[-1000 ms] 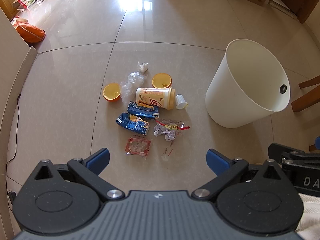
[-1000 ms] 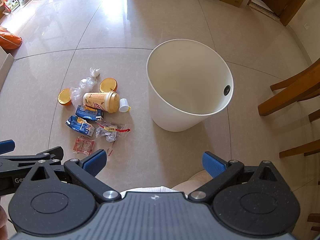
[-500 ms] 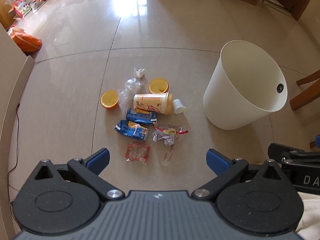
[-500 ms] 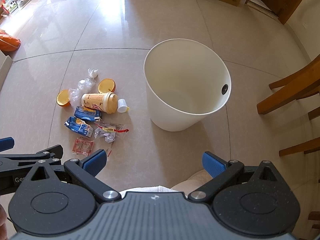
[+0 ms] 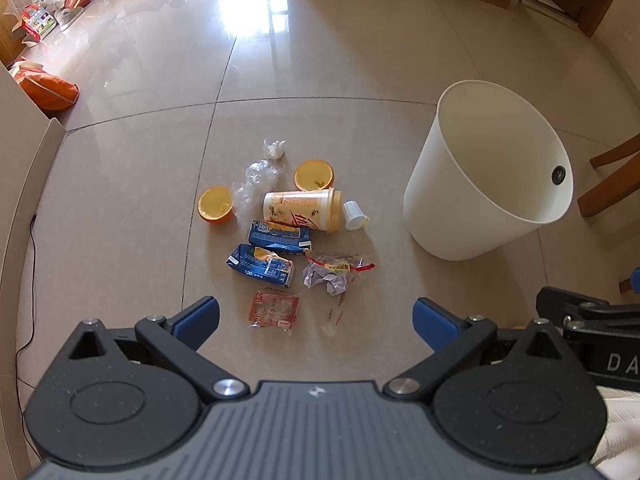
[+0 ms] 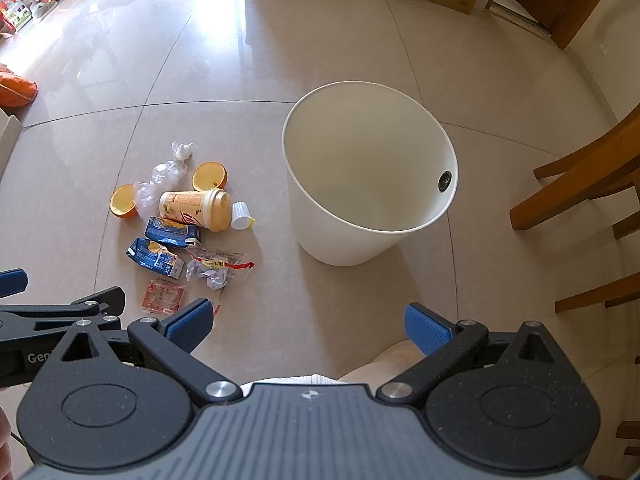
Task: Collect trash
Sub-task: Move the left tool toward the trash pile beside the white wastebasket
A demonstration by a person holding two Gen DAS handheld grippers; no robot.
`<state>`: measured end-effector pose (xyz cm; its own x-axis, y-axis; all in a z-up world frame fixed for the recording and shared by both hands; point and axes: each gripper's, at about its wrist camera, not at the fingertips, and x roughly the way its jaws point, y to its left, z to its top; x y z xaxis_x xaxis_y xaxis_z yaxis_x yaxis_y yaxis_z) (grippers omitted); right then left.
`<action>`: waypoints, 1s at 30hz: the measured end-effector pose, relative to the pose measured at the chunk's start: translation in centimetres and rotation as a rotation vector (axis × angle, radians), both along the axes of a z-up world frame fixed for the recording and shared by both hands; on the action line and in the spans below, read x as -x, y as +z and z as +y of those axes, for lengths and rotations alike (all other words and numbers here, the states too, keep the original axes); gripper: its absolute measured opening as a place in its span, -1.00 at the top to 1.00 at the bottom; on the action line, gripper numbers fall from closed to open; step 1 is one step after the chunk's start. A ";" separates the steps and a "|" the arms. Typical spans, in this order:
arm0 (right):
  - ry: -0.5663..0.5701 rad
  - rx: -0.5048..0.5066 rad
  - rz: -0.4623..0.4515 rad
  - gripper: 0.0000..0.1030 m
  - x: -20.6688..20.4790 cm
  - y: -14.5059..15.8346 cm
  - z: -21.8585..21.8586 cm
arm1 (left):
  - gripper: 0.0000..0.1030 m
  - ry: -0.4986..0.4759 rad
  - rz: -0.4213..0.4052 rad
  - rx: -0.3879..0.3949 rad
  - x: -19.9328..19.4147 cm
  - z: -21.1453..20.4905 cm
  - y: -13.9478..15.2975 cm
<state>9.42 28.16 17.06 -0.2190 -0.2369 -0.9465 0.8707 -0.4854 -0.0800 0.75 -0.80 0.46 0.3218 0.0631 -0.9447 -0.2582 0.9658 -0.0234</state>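
In the left wrist view, the left gripper [image 5: 316, 314] hangs above the floor [image 5: 120, 200] with its jaws spread wide and nothing between them. The trash lies in a loose pile left of the white bin [image 5: 486, 176]: a tipped cup [image 5: 302, 210] nearest the bin with a small white bottle [image 5: 355, 215] beside it, two orange halves [image 5: 216, 204], two blue cartons [image 5: 279, 235], and a red wrapper [image 5: 274, 308].

In the right wrist view, the right gripper [image 6: 307, 322] is likewise wide apart and empty, well short of the bin [image 6: 370, 172], with the cup [image 6: 195, 208] to the bin's left.
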 end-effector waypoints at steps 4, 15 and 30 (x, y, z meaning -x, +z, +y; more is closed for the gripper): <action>-0.008 0.000 -0.005 -1.00 0.1 -0.4 -0.2 | -0.98 -0.012 -0.007 -0.002 -0.3 0.1 -0.3; -0.048 0.018 -0.001 -1.00 1.1 -1.6 -0.8 | -0.98 -0.018 -0.024 0.015 -2.3 0.2 -1.5; -0.187 0.179 0.069 -1.00 4.5 -2.0 -1.6 | -0.98 -0.032 -0.061 -0.034 -5.5 -0.2 -3.8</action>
<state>4.90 26.59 15.01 -0.3372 -0.3487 -0.8745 0.7600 -0.6490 -0.0342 6.21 -1.02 -3.34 0.3810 0.0838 -0.9208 -0.2260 0.9741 -0.0048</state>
